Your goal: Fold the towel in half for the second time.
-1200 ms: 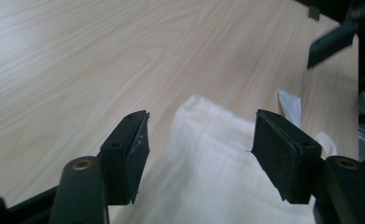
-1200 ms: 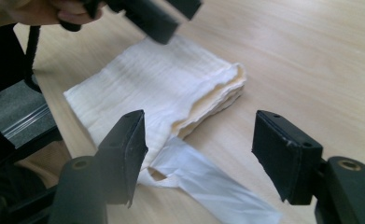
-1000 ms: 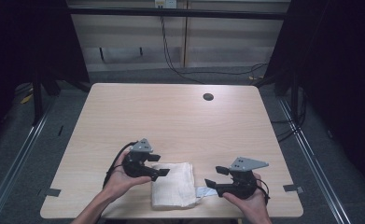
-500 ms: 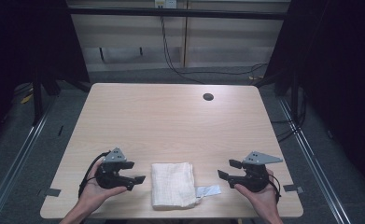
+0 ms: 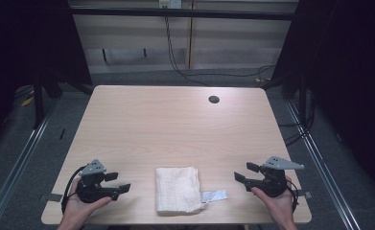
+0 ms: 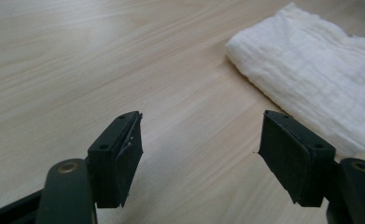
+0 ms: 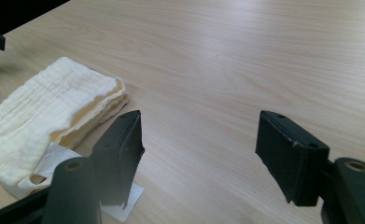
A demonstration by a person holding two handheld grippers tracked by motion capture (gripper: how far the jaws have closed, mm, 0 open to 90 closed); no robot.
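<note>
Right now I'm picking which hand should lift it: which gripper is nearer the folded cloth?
Left, narrowly. The left gripper sits just off the folded cloth, open; the right gripper stands farther off, beyond the label.

Folded white cloth (image 5: pixel 177 189), flat near table edge

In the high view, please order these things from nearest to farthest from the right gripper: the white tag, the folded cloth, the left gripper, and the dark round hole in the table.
From the right gripper:
1. White tag, just to its left, beside the cloth.
2. Folded cloth, near the front edge, middle.
3. Dark round hole, far side of the table.
4. Left gripper, front left corner area.
</note>
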